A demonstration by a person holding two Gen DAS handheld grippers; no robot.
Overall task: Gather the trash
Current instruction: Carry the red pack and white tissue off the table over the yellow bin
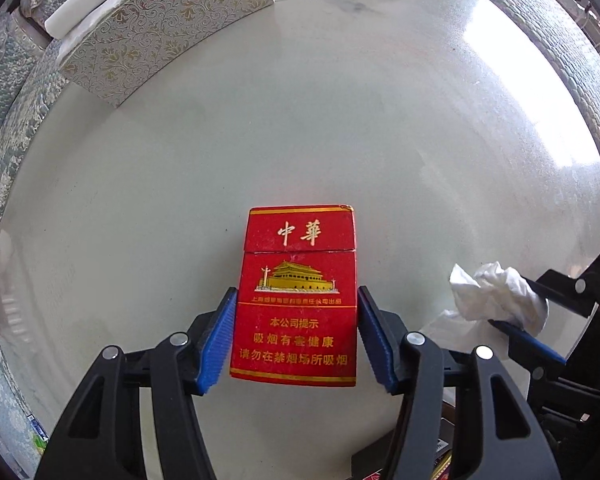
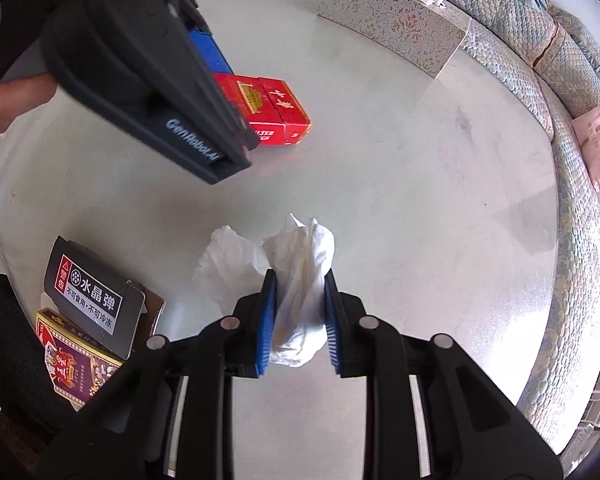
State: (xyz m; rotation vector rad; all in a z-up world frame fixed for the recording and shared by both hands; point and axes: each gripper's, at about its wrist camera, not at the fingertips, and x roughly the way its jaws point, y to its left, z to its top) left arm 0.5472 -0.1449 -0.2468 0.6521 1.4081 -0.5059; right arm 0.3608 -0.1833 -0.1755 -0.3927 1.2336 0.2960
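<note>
A red cigarette pack (image 1: 296, 300) with gold print is held between the blue pads of my left gripper (image 1: 296, 336), which is shut on its sides above the glass table (image 1: 260, 140). The pack also shows in the right wrist view (image 2: 272, 108) under the left gripper's black body. My right gripper (image 2: 300, 320) is shut on a crumpled white tissue (image 2: 300, 280). In the left wrist view the tissue (image 1: 496, 296) and the right gripper's fingers (image 1: 540, 344) are at the right.
A floral-patterned box (image 1: 160, 28) stands at the table's far side, also in the right wrist view (image 2: 392, 24). A black packet (image 2: 88, 296) and a purple card box (image 2: 76, 364) lie at the near left. A patterned sofa (image 2: 572, 60) borders the table.
</note>
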